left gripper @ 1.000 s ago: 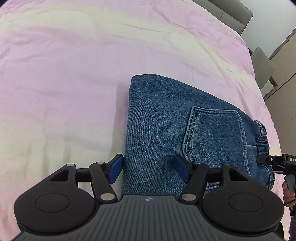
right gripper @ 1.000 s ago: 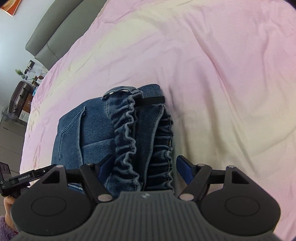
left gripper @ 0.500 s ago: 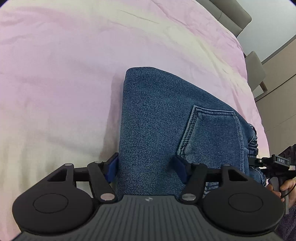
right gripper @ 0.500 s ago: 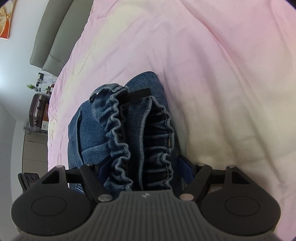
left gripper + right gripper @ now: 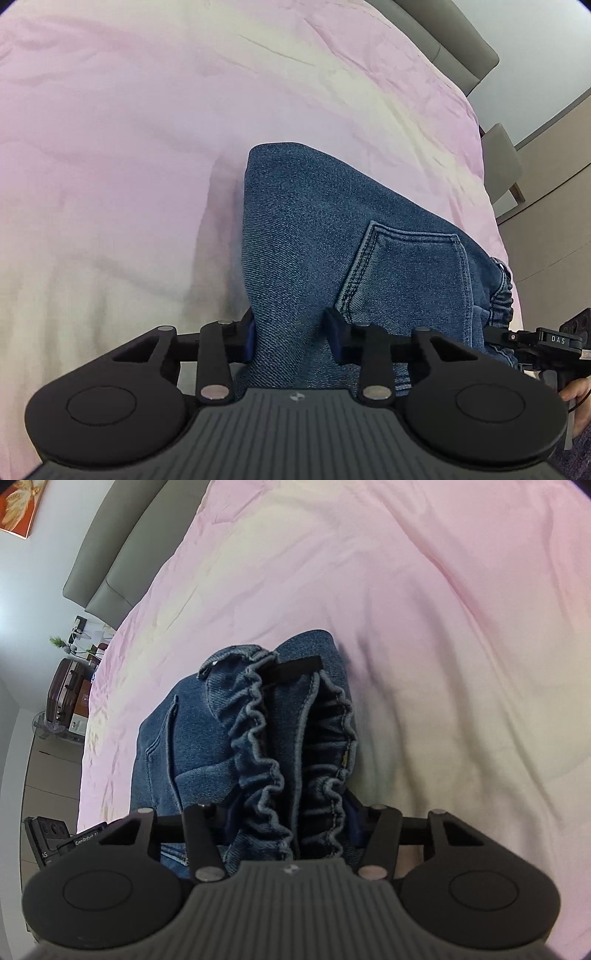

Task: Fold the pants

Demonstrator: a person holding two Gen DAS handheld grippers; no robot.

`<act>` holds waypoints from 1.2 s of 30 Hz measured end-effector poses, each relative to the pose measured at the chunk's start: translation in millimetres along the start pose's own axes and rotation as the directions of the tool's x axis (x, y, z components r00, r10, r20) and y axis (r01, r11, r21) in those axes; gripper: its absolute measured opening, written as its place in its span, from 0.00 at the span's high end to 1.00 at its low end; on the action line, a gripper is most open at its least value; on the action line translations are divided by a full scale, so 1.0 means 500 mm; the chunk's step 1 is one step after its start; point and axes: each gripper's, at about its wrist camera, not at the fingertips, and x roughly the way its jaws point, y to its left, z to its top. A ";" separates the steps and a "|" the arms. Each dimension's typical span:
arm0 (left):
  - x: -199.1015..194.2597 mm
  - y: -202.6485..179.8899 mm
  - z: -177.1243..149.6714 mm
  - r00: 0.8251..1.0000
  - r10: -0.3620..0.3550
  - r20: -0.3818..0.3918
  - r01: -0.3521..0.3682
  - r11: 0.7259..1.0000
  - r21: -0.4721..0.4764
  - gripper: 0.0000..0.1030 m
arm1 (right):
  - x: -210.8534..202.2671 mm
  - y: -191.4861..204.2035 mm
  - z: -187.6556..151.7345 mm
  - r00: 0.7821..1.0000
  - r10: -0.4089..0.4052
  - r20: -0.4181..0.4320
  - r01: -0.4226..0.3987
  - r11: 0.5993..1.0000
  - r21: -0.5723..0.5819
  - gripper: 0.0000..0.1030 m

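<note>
Bed [image 5: 147, 147] under pink sheet fills both views
Folded denim pants [image 5: 314, 240] lie on bed, back pocket [image 5: 406, 273] up, gathered waistband [image 5: 258, 738] toward right gripper
Left gripper [image 5: 291, 338] fingers closing, pinching folded edge of pants
Right gripper [image 5: 291, 821] fingers closing, pinching waistband
Person's hand [image 5: 576, 391] at far right edge of left view

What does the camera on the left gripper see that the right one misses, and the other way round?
Only the left wrist view shows the jeans' back pocket face-on and a chair beside the bed. Only the right wrist view shows the ruffled elastic waistband, a suitcase and a wall picture. Both show the folded jeans on the pink bedsheet, with denim between closing jaws: left gripper, right gripper.
</note>
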 end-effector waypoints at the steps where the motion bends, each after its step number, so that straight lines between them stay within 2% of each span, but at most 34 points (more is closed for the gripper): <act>1: -0.006 -0.001 0.000 1.000 -0.001 0.001 0.001 1.000 -0.003 0.65 | -0.008 0.010 0.000 1.000 -0.006 0.006 0.006 1.000 -0.010 0.54; 4: -0.022 -0.012 -0.004 1.000 0.012 0.000 -0.012 1.000 0.004 0.67 | -0.033 0.044 -0.001 1.000 -0.023 0.011 0.023 0.999 -0.039 0.54; 7: -0.033 -0.019 -0.020 0.999 0.032 -0.034 -0.031 0.999 0.008 0.68 | -0.063 0.078 -0.014 0.999 -0.041 -0.006 0.040 0.997 -0.065 0.55; 11: -0.053 -0.007 -0.043 0.999 0.000 -0.036 -0.002 0.999 -0.046 0.69 | -0.099 0.103 -0.046 0.999 -0.043 -0.014 0.041 0.996 -0.080 0.56; 16: -0.106 -0.011 -0.037 1.000 0.005 0.025 -0.003 0.998 -0.055 0.69 | -0.146 0.108 -0.073 1.000 -0.019 0.002 0.019 0.996 -0.088 0.57; 20: -0.179 -0.013 0.005 0.995 0.020 0.093 -0.018 0.999 -0.030 0.69 | -0.177 0.125 -0.068 0.999 0.018 0.029 -0.015 0.994 -0.110 0.57; 25: -0.294 0.003 0.080 0.983 0.078 0.166 -0.083 0.996 0.026 0.70 | -0.183 0.167 -0.056 0.995 0.095 0.043 -0.088 0.986 -0.145 0.57; 28: -0.361 0.022 0.126 0.973 0.126 0.194 -0.140 0.988 0.059 0.71 | -0.170 0.166 -0.052 0.988 0.147 0.042 -0.139 0.978 -0.155 0.57; 33: -0.456 0.069 0.196 0.946 0.234 0.225 -0.258 0.962 0.087 0.70 | -0.101 0.130 -0.061 0.972 0.236 0.014 -0.232 0.963 -0.139 0.57; 36: -0.489 0.110 0.230 0.928 0.297 0.226 -0.326 0.940 0.105 0.70 | -0.018 0.189 -0.067 0.959 0.283 -0.008 -0.281 0.951 -0.126 0.57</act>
